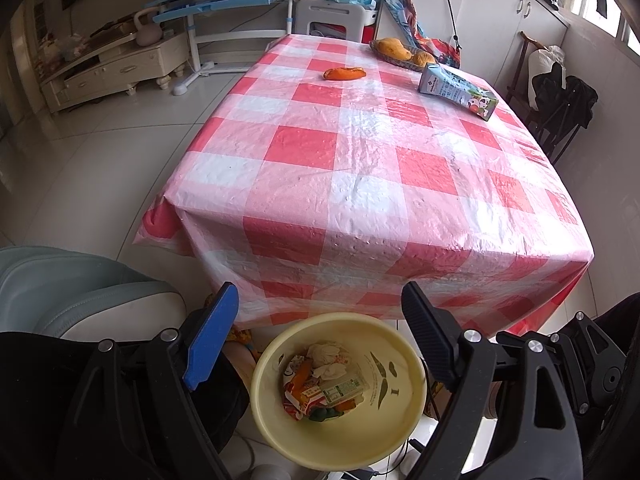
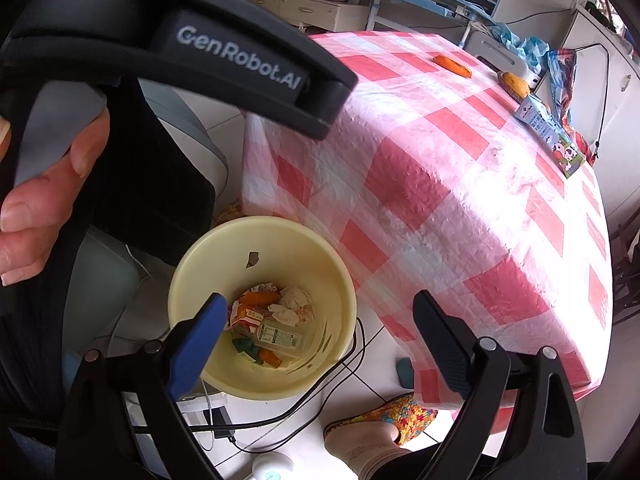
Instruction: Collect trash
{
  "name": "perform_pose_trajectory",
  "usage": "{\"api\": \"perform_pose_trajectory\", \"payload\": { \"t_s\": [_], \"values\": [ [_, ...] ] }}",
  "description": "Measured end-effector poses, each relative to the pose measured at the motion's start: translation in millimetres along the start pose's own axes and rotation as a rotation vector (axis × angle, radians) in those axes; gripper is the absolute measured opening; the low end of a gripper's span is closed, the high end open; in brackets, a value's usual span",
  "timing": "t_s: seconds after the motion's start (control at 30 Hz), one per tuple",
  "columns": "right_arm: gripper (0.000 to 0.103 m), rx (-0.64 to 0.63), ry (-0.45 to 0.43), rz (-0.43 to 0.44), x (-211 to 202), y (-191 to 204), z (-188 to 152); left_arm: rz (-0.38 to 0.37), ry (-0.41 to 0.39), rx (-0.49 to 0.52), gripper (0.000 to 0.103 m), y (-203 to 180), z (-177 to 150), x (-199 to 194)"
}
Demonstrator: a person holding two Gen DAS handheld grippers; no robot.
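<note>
Both tongs are seen spread wide and empty: left tongs [image 1: 320, 336], right tongs [image 2: 320, 344], each tilted down over a pale yellow round plastic bin [image 1: 384, 432] on the floor, just beside the near edge of the red-and-white checked surface [image 1: 360, 152]. Crumpled wrappers and tissues [image 1: 320, 380] are held inside. An orange peel [image 1: 344, 73] and a blue-and-white carton [image 1: 456, 90] lie far across; the cloth between is bare.
</note>
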State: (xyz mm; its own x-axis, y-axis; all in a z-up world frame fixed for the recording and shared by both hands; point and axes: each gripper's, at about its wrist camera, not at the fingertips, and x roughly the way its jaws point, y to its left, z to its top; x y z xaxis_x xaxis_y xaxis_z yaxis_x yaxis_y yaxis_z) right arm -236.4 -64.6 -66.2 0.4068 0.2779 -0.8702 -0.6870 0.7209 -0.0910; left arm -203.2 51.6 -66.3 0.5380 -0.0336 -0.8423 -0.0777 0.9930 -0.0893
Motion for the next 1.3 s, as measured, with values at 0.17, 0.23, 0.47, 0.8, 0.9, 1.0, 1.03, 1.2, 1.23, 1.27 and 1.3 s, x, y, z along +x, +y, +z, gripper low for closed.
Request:
{"api": "perform_pose_trajectory", "payload": {
  "t_s": [0.17, 0.23, 0.47, 0.8, 0.9, 1.0, 1.03, 1.2, 1.23, 1.27, 1.3],
  "values": [
    [0.090, -0.005, 0.002, -0.001, 1, 1, 0, 0.000, 0.000, 0.003, 0.080, 0, 0, 0],
    [0.090, -0.007, 0.002, -0.002, 1, 2, 0, -0.001, 0.000, 0.002, 0.080, 0, 0, 1],
    [0.090, -0.012, 0.002, -0.003, 1, 3, 0, -0.001, -0.001, 0.003, 0.080, -1, 0, 1],
    [0.090, -0.039, -0.087, -0.024, -36, -16, 19, -0.038, -0.052, -0.021, 0.080, 9, 27, -13],
    [0.091, -0.059, -0.118, -0.059, -48, -34, 29, -0.030, -0.079, -0.005, 0.080, 11, 52, -13],
    [0.091, -0.076, -0.144, -0.100, -56, -61, 41, -0.001, -0.096, 0.024, 0.080, 12, 84, -2],
    [0.092, -0.078, -0.148, -0.107, -55, -69, 43, 0.004, -0.104, 0.035, 0.080, 12, 97, 3],
    [0.092, -0.094, -0.142, -0.153, -42, -115, 63, 0.023, -0.117, 0.120, 0.080, -4, 150, 34],
    [0.092, -0.103, -0.143, -0.166, -37, -127, 69, 0.029, -0.120, 0.148, 0.080, -10, 160, 42],
    [0.092, -0.109, -0.143, -0.177, -34, -135, 73, 0.034, -0.121, 0.171, 0.080, -15, 168, 48],
    [0.092, -0.114, -0.142, -0.185, -32, -140, 77, 0.040, -0.122, 0.195, 0.080, -20, 175, 56]
  ]
}}
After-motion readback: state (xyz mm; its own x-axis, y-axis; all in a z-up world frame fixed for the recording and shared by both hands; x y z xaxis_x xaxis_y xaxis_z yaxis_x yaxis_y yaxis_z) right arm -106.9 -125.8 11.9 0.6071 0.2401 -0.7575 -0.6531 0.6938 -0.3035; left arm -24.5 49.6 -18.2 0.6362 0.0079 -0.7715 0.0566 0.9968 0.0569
